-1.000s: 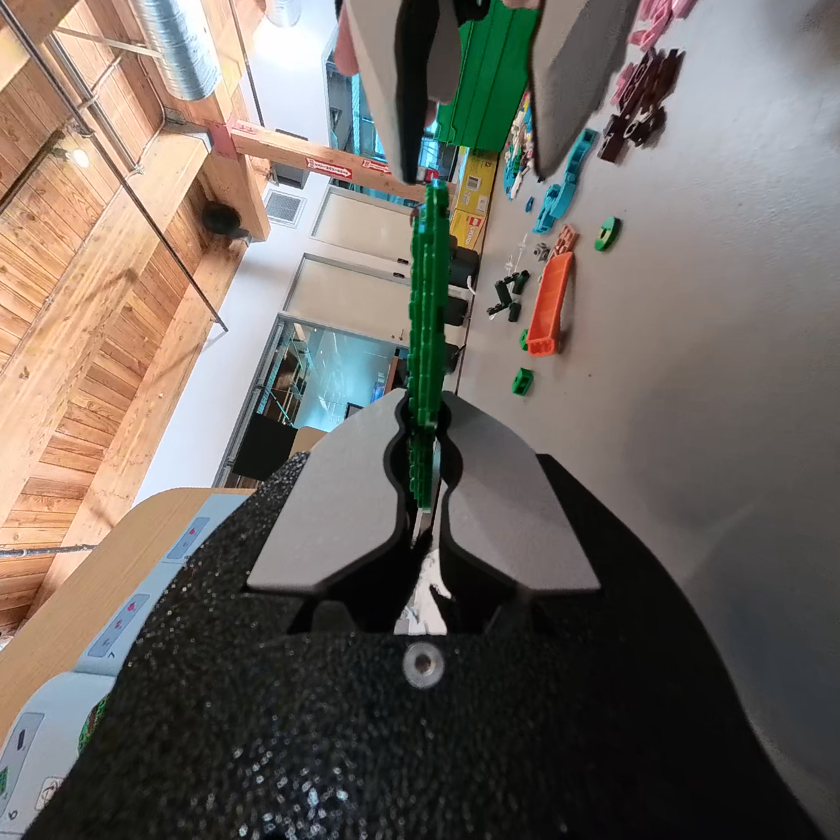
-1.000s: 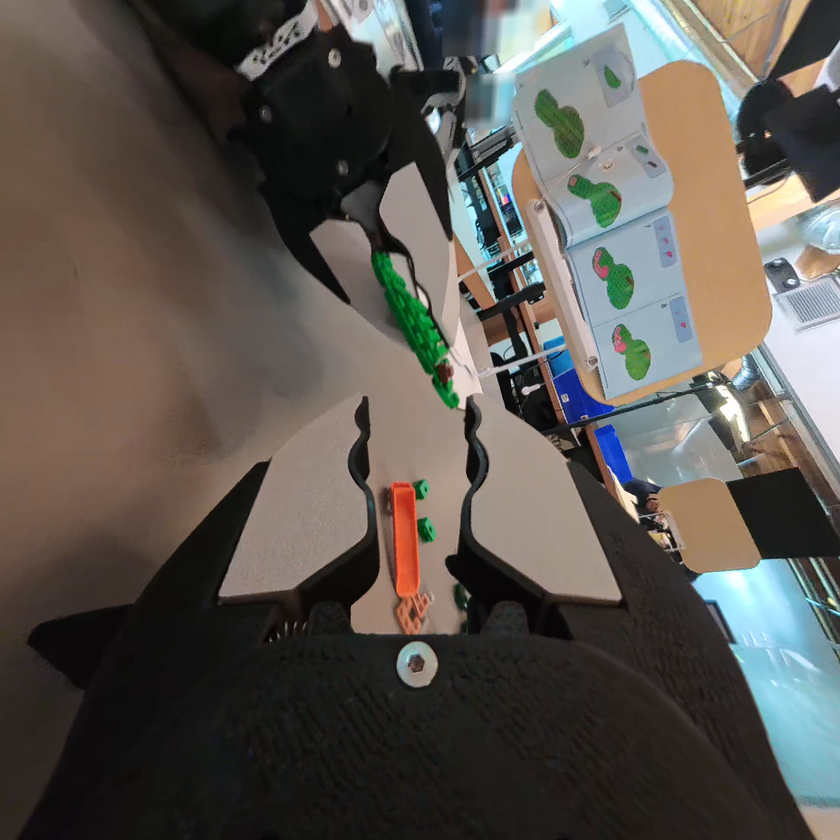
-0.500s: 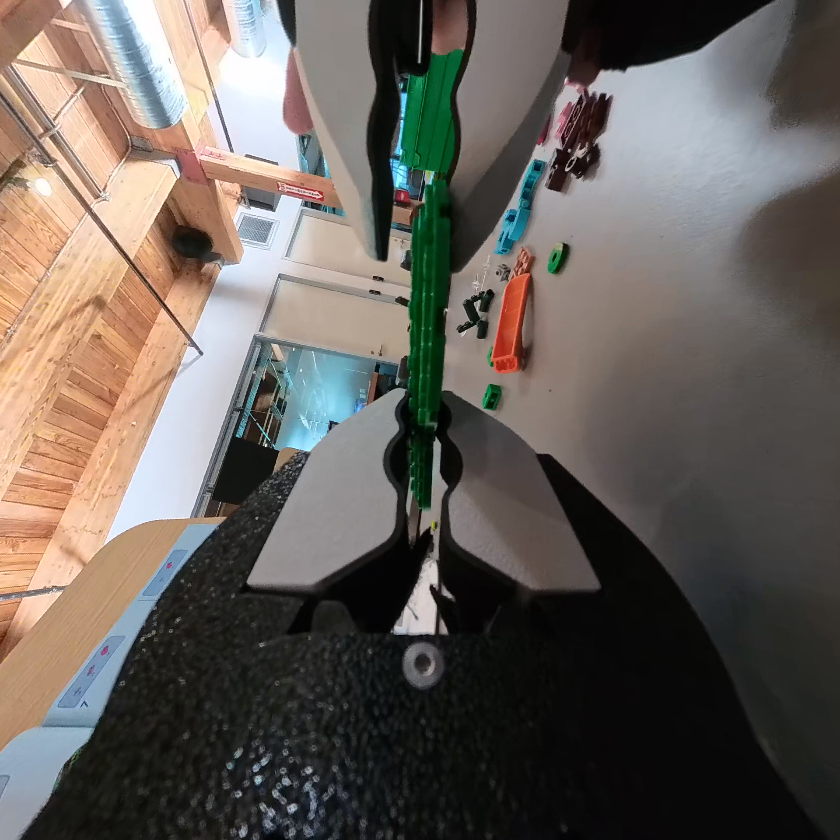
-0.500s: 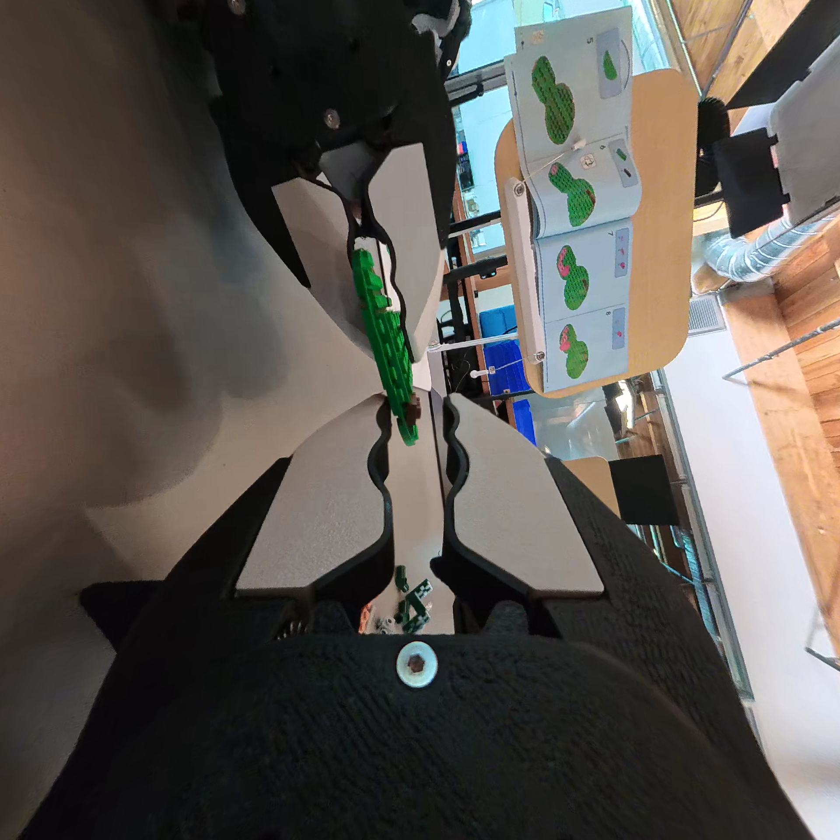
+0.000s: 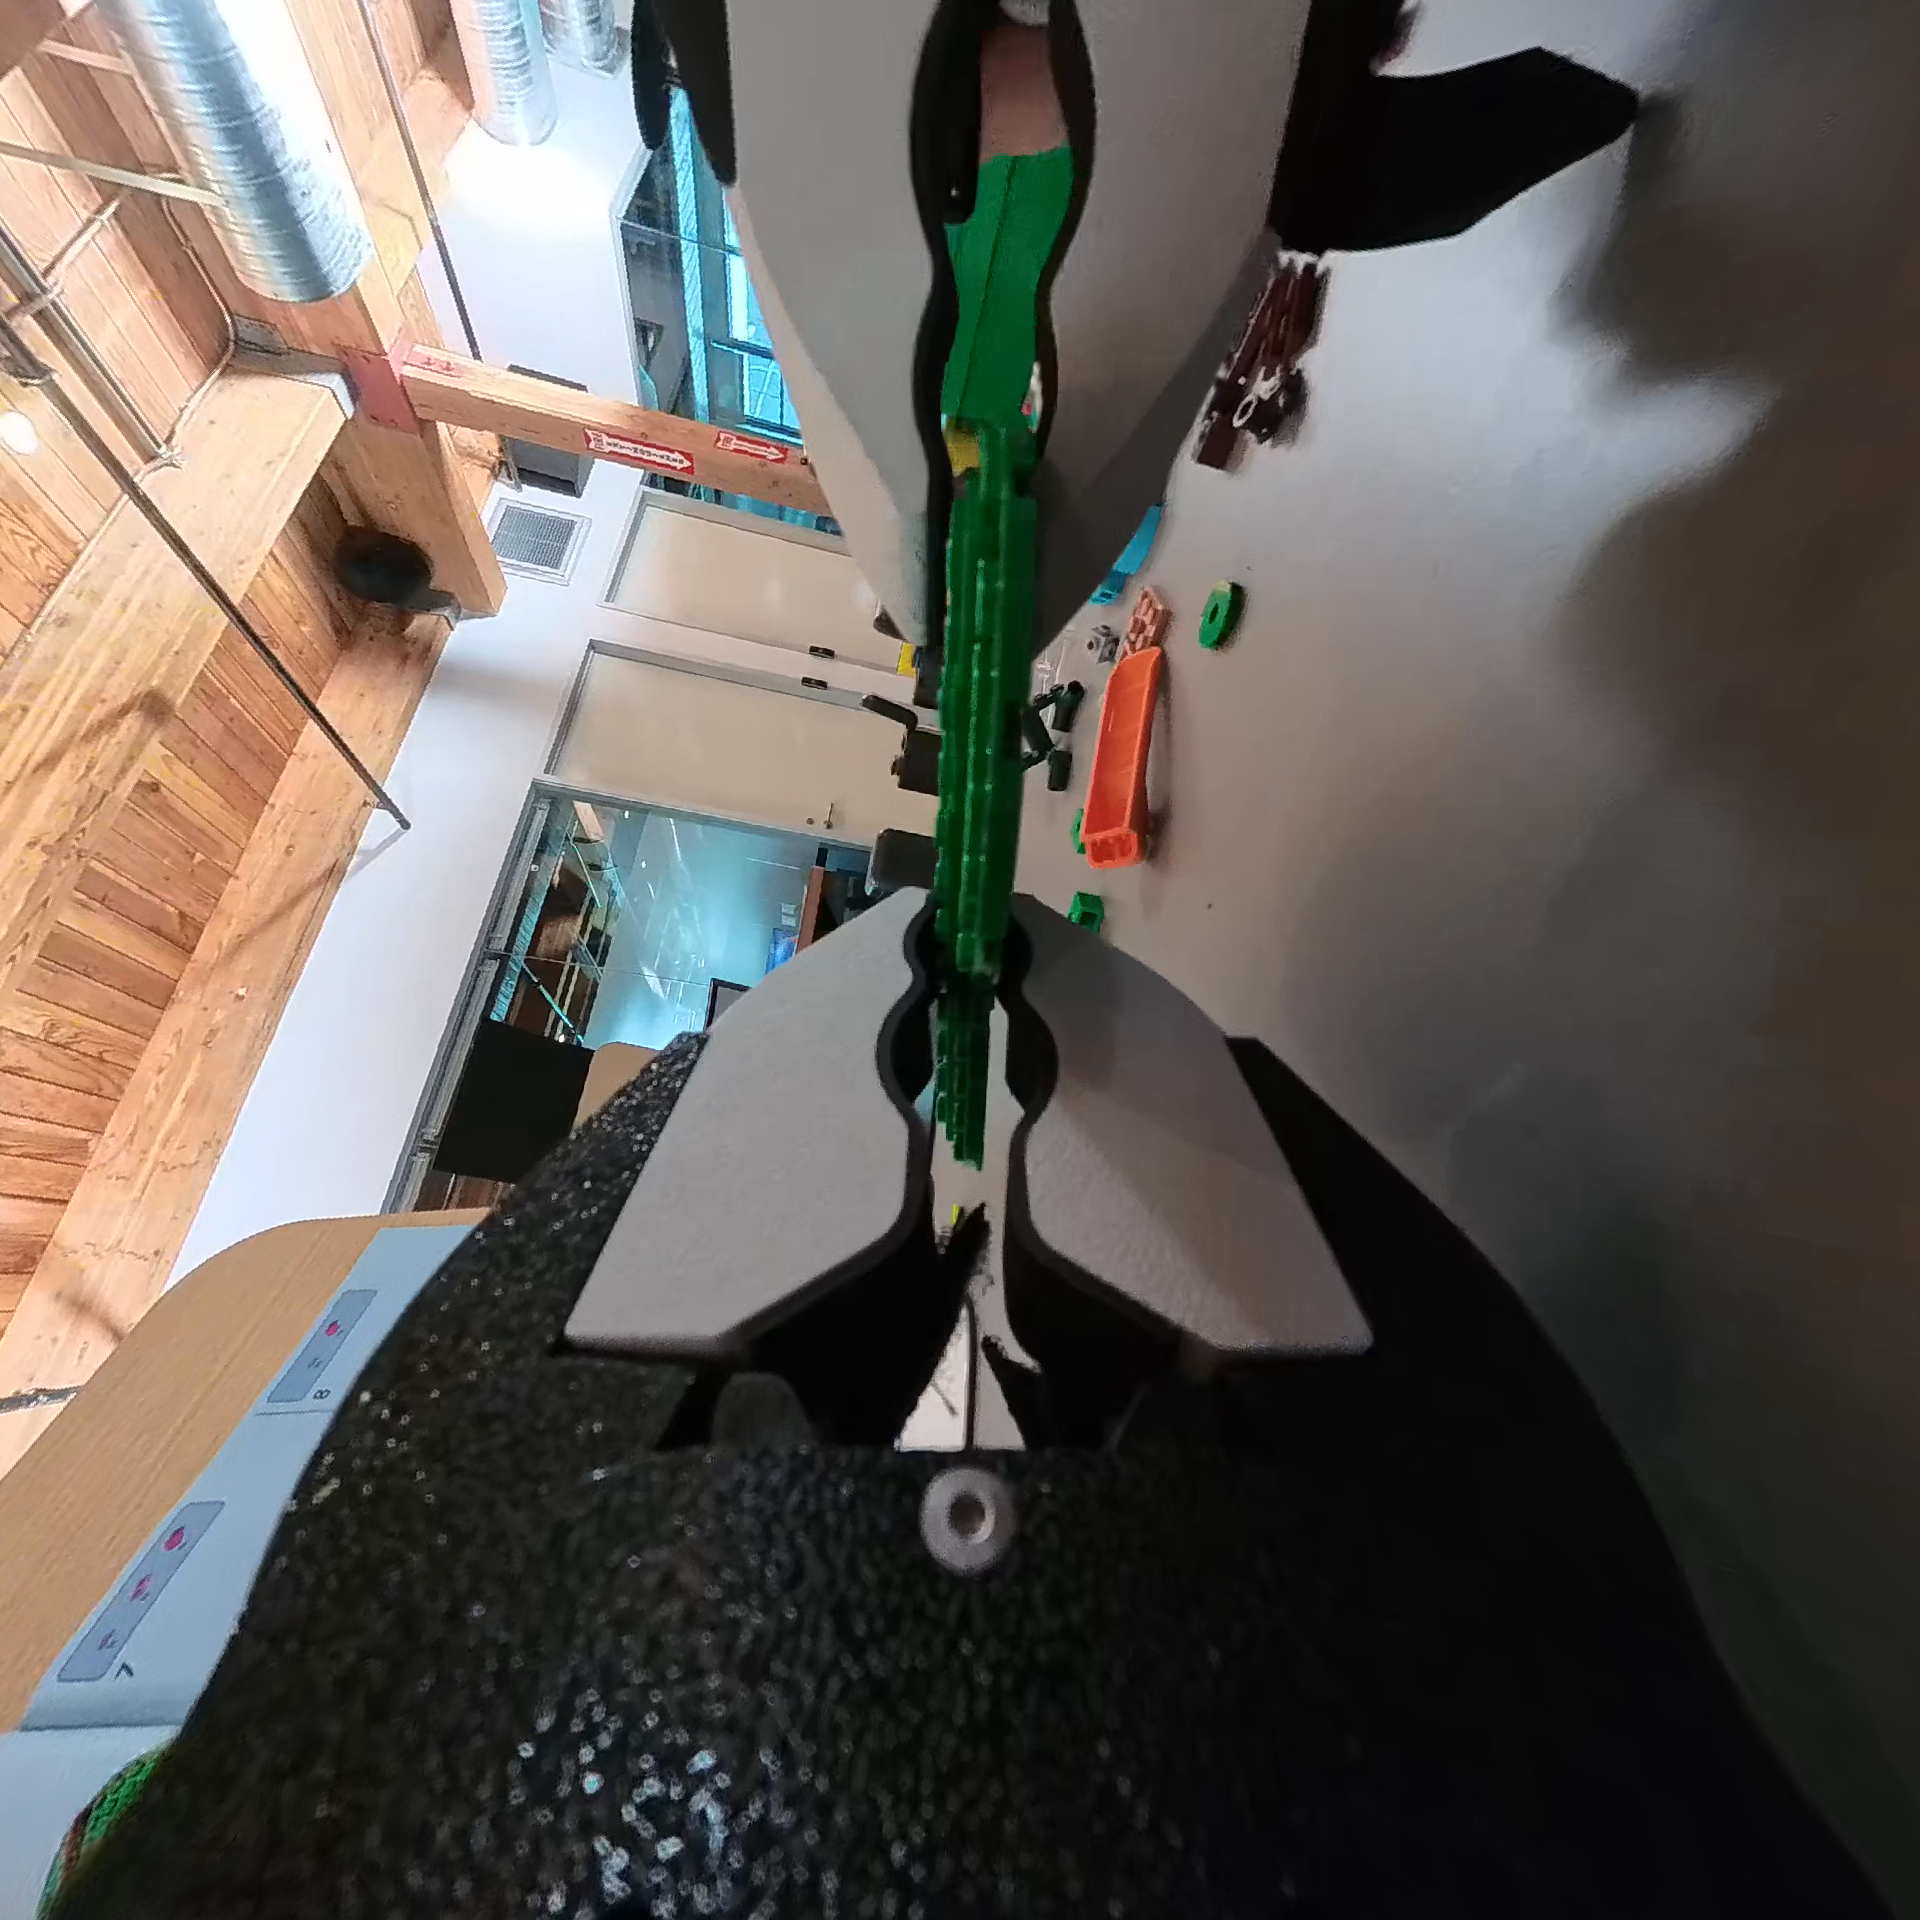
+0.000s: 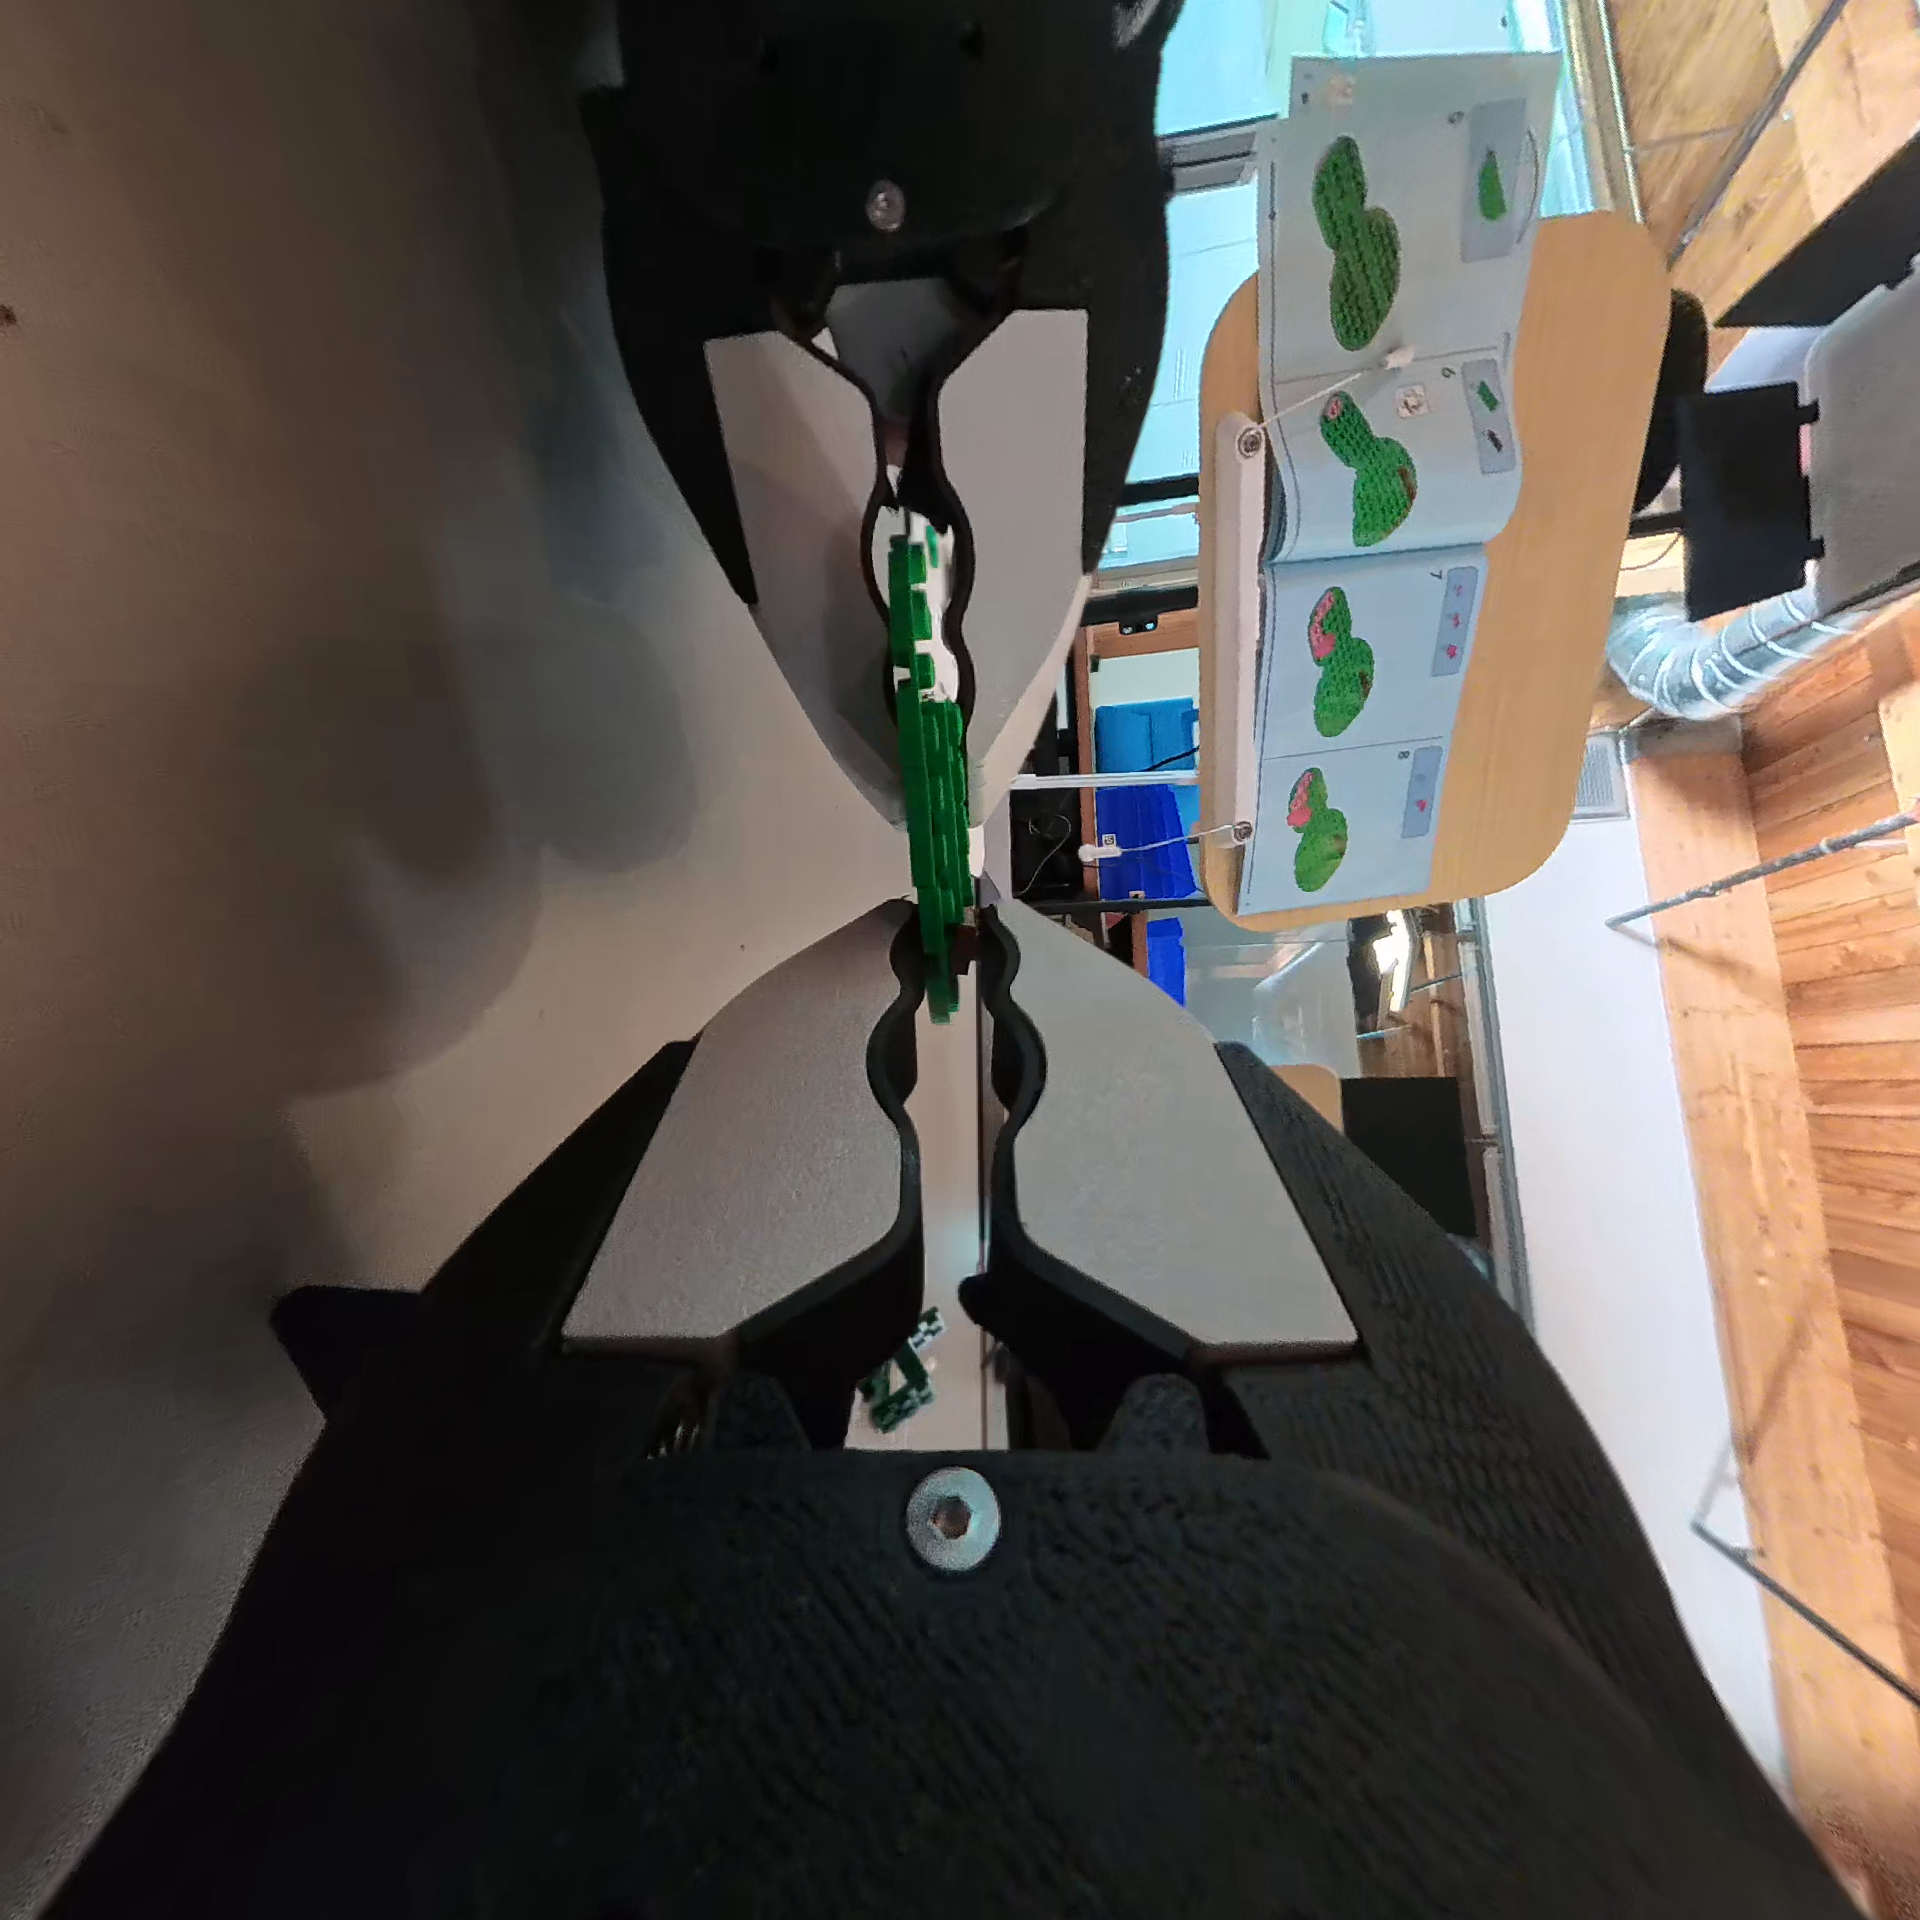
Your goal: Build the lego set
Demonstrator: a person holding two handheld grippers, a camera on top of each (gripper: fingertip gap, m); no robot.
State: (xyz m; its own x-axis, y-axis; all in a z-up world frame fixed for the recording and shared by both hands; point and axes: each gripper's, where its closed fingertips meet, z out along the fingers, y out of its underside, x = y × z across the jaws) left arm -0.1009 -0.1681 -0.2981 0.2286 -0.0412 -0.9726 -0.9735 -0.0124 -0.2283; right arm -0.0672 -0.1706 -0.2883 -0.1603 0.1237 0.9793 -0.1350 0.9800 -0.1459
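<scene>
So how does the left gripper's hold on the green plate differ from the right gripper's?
Depth: the left gripper has the green plate well down between its fingers, while the right gripper meets only the plate's far end at its fingertips. A small brown piece sits at the right gripper's fingertips; none shows at the left gripper's. Both appear shut on the plate, seen edge-on.

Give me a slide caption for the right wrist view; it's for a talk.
Both grippers pinch the green lego plate edge-on: right gripper near, left gripper opposite.
</scene>
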